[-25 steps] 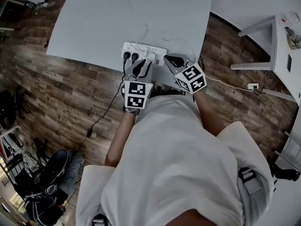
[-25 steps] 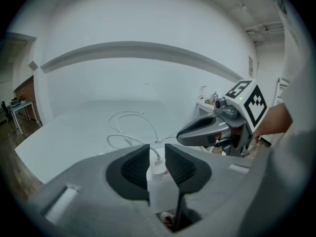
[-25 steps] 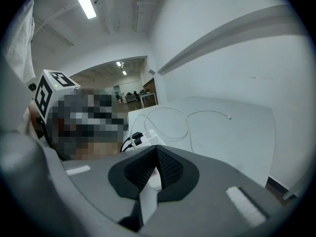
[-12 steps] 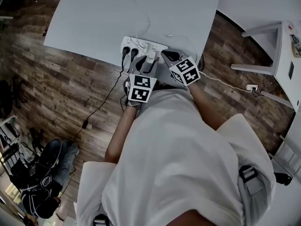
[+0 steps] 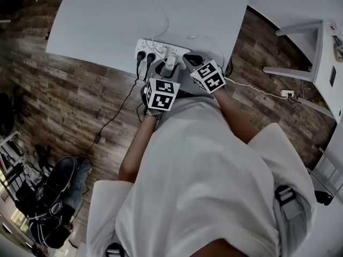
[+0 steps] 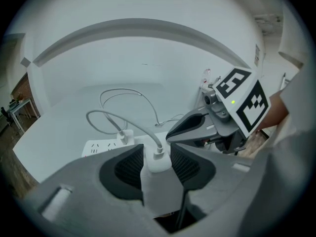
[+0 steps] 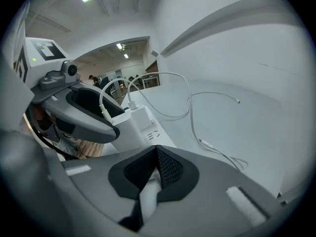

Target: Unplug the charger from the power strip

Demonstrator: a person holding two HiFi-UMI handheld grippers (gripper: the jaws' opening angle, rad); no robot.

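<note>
We see a white table (image 5: 107, 20) on a wood-plank floor (image 5: 64, 100). A thin white cable (image 5: 161, 15) loops loose across the tabletop, its free end (image 7: 238, 101) lying bare. Two black plugs (image 5: 146, 58) sit side by side near the table's front edge, and a black cord (image 5: 115, 116) trails from them over the floor. A white stand (image 5: 300, 52) is at right, with a small white plug (image 5: 285, 93) on the floor near it. Dark bags (image 5: 53, 191) lie at lower left.

From the white charger block (image 5: 170, 63): two black plugs (image 5: 143, 58) block you at 9 o'clock, looped white cables (image 5: 167, 21) at 12; bare white tabletop (image 5: 102, 20) lies open at 10.
</note>
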